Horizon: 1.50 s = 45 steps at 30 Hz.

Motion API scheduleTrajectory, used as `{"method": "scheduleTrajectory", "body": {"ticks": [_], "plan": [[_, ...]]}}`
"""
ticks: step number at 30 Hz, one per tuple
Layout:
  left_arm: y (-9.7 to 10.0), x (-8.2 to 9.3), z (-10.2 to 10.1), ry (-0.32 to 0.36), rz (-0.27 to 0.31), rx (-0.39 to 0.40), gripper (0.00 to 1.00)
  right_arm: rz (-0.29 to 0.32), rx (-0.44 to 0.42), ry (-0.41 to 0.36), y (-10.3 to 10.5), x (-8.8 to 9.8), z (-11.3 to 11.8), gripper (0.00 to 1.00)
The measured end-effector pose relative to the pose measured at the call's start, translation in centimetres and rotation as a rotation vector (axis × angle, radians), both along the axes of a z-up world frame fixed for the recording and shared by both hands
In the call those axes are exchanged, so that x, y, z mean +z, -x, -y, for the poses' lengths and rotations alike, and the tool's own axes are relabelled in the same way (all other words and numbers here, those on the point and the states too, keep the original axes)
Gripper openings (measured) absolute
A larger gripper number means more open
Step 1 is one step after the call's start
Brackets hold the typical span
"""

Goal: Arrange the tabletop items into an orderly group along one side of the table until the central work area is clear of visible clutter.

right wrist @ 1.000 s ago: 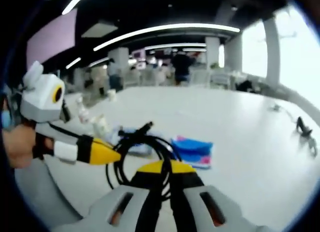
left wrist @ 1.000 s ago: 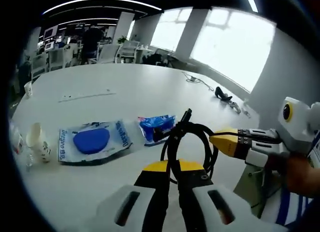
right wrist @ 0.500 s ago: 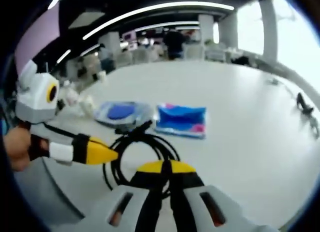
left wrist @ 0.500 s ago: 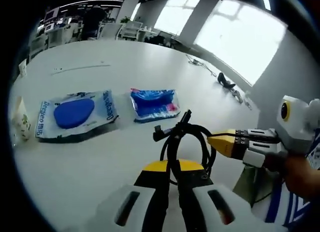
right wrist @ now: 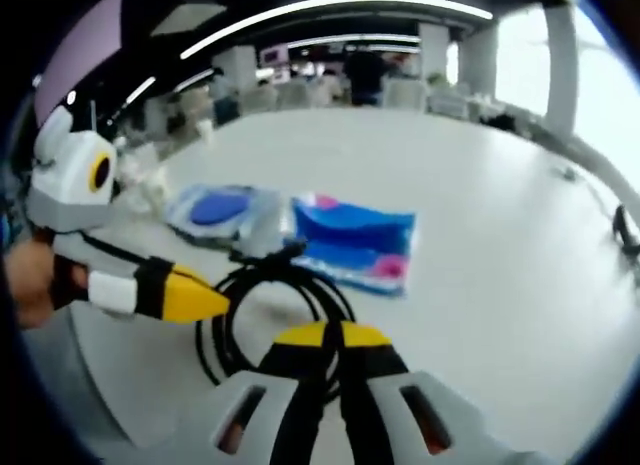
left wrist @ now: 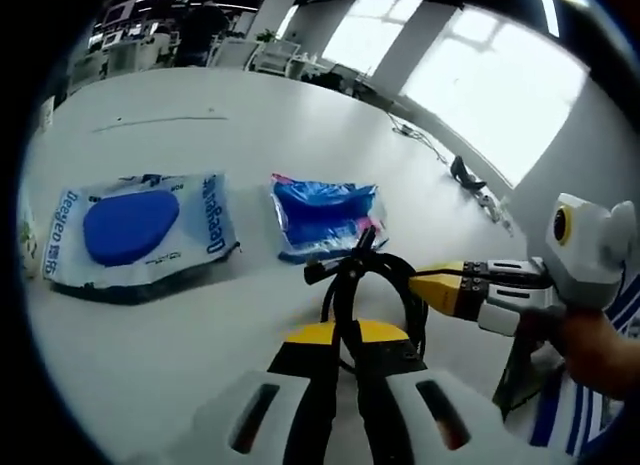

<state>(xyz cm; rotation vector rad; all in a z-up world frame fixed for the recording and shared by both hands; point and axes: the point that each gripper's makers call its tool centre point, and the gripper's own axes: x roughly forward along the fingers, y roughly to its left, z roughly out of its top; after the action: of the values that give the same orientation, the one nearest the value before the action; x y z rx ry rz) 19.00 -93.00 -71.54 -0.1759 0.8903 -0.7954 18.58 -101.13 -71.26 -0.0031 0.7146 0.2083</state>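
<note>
A coiled black cable [left wrist: 372,285] hangs above the white table [left wrist: 260,125], held from two sides. My left gripper [left wrist: 341,335] is shut on its near loop, and my right gripper [left wrist: 428,284] comes in from the right, shut on the coil's right side. In the right gripper view the same cable [right wrist: 262,295] is pinched by my right gripper [right wrist: 327,335], with the left gripper [right wrist: 205,298] at its left. Beyond it lie a blue packet [left wrist: 325,215] [right wrist: 355,241] and a clear pouch with a blue oval [left wrist: 135,230] [right wrist: 225,210].
Small black items and a cord [left wrist: 468,175] lie at the table's far right edge. Paper cups [right wrist: 150,190] stand at the left near the pouch. Office desks and chairs [left wrist: 230,50] fill the background. A person's hand [left wrist: 590,345] holds the right gripper.
Both views have dipped closer over the table; the blue packet and pouch look larger and nearer. The cable stays gripped by both grippers.
</note>
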Motion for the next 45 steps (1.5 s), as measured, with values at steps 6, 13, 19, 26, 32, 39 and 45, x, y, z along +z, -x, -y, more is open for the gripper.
{"method": "scheduleTrajectory", "body": {"ticks": [6, 13, 19, 26, 32, 39, 45], "plan": [[0.0, -1.1, -0.2, -0.022, -0.025, 0.008, 0.05, -0.017, 0.013, 0.006, -0.2, -1.2, -0.2, 0.00], [-0.1, -1.6, -0.5, -0.033, -0.045, 0.016, 0.05, -0.020, 0.018, 0.005, -0.4, -1.7, -0.4, 0.00], [-0.3, -1.9, -0.6, -0.040, -0.050, 0.018, 0.06, -0.016, 0.021, 0.005, -0.7, -2.0, -0.5, 0.00], [-0.2, -2.0, -0.6, -0.043, -0.063, 0.017, 0.06, -0.023, 0.017, 0.002, -0.4, -2.1, -0.6, 0.00], [-0.1, -2.2, -0.3, -0.021, -0.085, 0.026, 0.06, -0.033, -0.002, -0.007, 0.2, -2.5, -0.3, 0.00], [-0.1, -2.2, -0.4, -0.031, -0.075, 0.027, 0.06, -0.031, -0.002, 0.001, 0.0, -2.6, -0.4, 0.00], [-0.1, -2.2, -0.3, -0.032, -0.063, 0.026, 0.07, -0.027, -0.010, -0.012, 0.0, -2.6, -0.3, 0.00]]}}
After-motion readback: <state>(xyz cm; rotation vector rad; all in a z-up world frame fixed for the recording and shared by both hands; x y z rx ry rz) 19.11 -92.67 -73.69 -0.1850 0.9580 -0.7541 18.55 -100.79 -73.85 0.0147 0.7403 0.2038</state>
